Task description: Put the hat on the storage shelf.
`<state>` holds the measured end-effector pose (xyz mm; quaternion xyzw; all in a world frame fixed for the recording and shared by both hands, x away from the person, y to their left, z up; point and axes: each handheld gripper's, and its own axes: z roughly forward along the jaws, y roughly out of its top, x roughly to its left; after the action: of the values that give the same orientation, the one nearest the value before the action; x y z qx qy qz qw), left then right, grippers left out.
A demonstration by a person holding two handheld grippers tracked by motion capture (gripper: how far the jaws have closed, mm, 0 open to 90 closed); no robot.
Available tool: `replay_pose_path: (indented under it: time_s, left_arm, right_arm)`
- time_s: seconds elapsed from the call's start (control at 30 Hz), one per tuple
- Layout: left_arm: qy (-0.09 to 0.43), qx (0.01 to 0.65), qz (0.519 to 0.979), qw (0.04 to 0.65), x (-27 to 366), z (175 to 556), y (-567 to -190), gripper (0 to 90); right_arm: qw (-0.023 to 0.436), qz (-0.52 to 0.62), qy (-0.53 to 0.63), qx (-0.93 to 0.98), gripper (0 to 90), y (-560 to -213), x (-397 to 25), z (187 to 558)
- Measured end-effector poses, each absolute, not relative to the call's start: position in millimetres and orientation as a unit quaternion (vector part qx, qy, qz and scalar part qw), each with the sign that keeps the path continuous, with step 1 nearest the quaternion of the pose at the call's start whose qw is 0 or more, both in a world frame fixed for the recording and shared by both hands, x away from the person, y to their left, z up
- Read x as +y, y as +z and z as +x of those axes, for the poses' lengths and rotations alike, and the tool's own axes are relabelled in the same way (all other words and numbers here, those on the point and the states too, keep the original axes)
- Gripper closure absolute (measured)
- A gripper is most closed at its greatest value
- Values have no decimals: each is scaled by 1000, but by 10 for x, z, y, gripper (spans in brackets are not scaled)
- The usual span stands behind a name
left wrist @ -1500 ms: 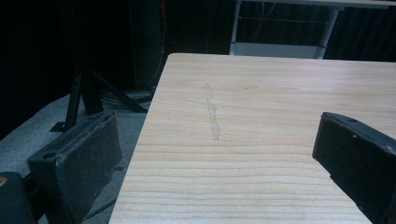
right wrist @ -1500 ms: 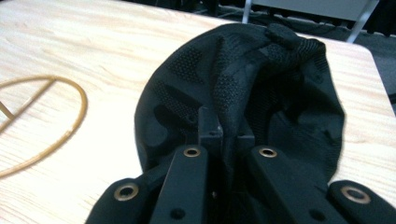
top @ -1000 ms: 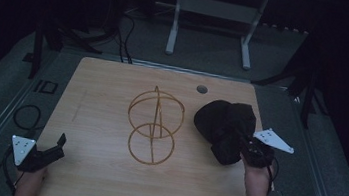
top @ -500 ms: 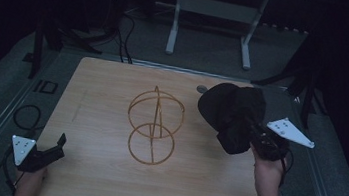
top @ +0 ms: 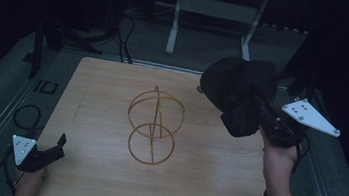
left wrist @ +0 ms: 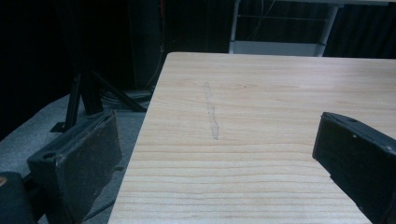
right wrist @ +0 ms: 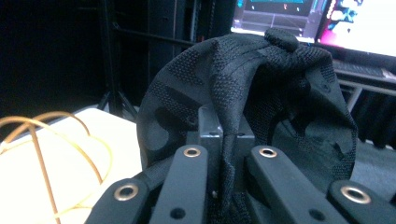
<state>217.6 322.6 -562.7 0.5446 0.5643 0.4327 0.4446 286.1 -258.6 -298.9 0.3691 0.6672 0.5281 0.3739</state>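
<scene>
Two grippers are at work. The right gripper (top: 267, 123) is pinched tight on a black cap (top: 237, 91), lifted over the table's (top: 111, 100) far right side. To sit well on the gold wire stand (top: 153, 124), it should go slowly, crown up. The left gripper (top: 50, 149) waits wide open, holding nothing.

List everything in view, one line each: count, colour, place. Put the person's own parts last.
Table: one, light wood, centre.
Wire stand: one, golden rings on a post, mid-table.
Cap: one, black fabric, lifted over the table's far right corner.
Small round disc: one, grey, far edge beside the cap.
Metal frame: one, pale, on the floor beyond.
Monitors: lit, behind the cap.
Left gripper: black, jaws apart, near left corner.
Right gripper: black, clamped on the cap.
</scene>
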Motion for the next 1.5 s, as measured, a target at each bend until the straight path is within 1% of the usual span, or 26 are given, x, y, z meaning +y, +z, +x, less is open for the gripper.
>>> replay_pose_path:
  time_s: [0.43, 0.5, 0.77, 1.0, 1.33, 1.5]
  left_arm:
    - [432, 563, 546, 445, 3226, 2175, -5627, 18]
    - [432, 563, 547, 445, 3225, 2176, -5626, 18]
    - [432, 562, 548, 445, 3225, 2176, -5627, 18]
    - [431, 561, 548, 446, 3226, 2174, -5627, 18]
    - [429, 561, 549, 447, 3228, 2176, -5627, 18]
    - [429, 561, 549, 447, 3227, 2175, -5627, 18]
  right_arm:
    - [363, 323, 555, 675, 881, -2773, -2152, 2862]
    - [356, 310, 563, 679, 881, -2738, -2014, 2856]
    - [335, 280, 579, 688, 880, -2683, -1681, 2827]
    - [315, 257, 591, 697, 881, -2675, -1398, 2802]
    - [291, 234, 598, 709, 881, -2702, -1129, 2749]
    - [282, 228, 596, 716, 880, -2747, -1081, 2712]
